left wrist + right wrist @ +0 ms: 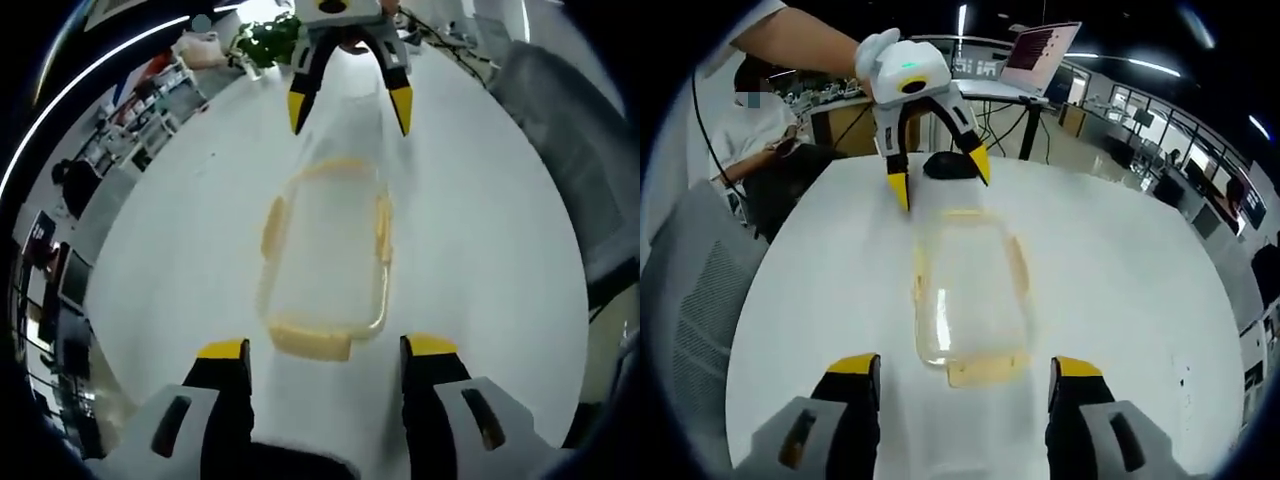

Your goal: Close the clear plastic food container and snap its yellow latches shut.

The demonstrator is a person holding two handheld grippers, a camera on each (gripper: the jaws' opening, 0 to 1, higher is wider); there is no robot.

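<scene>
The container (972, 300) lies flat on the white table (820, 290) between our two claws, its lid seemingly seated and the yellow latches (985, 371) splayed outward. Our left claw (325, 350) and right claw (965, 368) both stand open, gripping nothing, one at each short end. To do this well, we judge each claw should come down squarely onto its end latch, press evenly so the container does not skid, then treat the long side latches.

A round white table (820, 300) is seen. A clear container (970, 300) with yellow latches and a dark object (948, 166) are set on it.
</scene>
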